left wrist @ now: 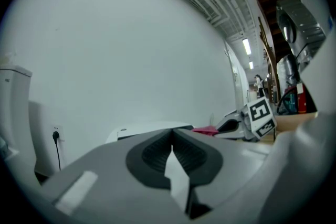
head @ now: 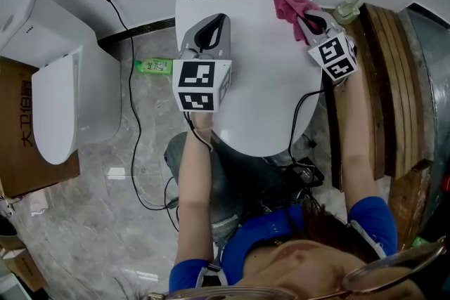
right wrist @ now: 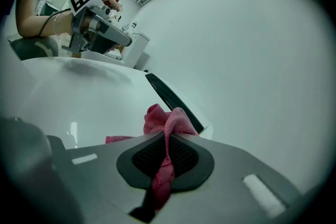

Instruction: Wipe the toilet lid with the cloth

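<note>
Near the back right corner of the lid (head: 260, 81), my right claw (head: 304, 19) pinches the cloth (head: 290, 5). My left claw (head: 216, 21), closed and empty, hovers mid-lid. I should press the cloth flat and sweep toward the front edge.

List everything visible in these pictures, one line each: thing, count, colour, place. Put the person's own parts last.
toilet lid: one, white, centre
cloth: one, pink, lid's far right corner
second toilet: one, white, floor at left
cardboard box: one, brown, far left
bottle: one, green, floor left of lid
cable: one, black, wall socket down across floor
wooden boards: several, brown, right side
left gripper: one, grey, jaws together, empty, over lid
right gripper: one, grey, shut on cloth
</note>
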Available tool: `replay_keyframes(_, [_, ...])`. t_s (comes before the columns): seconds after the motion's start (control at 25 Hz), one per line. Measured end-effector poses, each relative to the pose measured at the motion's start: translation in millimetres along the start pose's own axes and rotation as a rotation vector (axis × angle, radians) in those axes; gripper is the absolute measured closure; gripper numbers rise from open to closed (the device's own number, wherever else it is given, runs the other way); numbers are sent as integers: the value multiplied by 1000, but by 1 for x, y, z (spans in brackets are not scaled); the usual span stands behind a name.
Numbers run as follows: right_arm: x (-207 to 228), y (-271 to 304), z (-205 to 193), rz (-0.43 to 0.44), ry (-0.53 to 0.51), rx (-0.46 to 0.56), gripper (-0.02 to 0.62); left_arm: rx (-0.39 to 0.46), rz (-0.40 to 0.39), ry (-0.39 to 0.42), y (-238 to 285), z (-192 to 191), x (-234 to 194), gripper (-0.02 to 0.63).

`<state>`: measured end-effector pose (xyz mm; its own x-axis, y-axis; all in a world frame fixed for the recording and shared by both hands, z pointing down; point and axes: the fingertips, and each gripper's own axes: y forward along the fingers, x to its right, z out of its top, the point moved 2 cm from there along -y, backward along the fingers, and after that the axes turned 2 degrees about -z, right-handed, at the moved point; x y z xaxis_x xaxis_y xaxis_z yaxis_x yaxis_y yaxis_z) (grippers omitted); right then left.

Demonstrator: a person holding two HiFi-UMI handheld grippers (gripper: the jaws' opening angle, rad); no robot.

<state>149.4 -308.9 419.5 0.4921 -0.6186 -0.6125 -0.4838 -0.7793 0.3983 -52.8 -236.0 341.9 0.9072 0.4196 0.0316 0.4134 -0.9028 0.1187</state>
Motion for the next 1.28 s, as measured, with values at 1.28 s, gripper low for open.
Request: replay_keyframes(1.28, [-43,-16,14,33,-163,-34,585,18,27,-25,-8,3,-12,603])
